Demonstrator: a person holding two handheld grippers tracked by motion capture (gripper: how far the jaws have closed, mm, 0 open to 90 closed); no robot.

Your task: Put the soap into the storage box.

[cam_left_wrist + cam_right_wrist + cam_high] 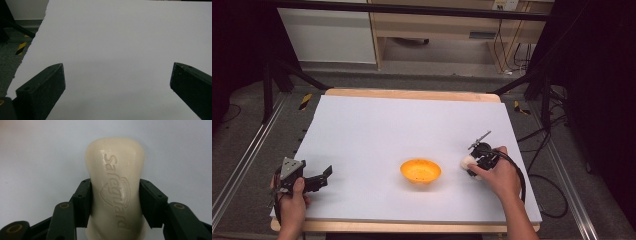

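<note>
A cream bar of soap (115, 187) with an embossed brand name sits between the jaws of my right gripper (115, 202), which is shut on its sides. In the high view that right gripper (473, 164) holds the soap bar (467, 161) just right of an orange bowl (420, 171) at the table's middle front. My left gripper (323, 176) rests at the front left of the white sheet, held by a hand. Its jaws stand wide apart in the left gripper view, and the left gripper (117, 80) has only bare white surface between them.
A white sheet (402, 130) covers the wooden table. Black stand legs and cables lie on the floor at both sides. A yellow-black striped marker (21, 48) lies on the floor beyond the sheet's left edge.
</note>
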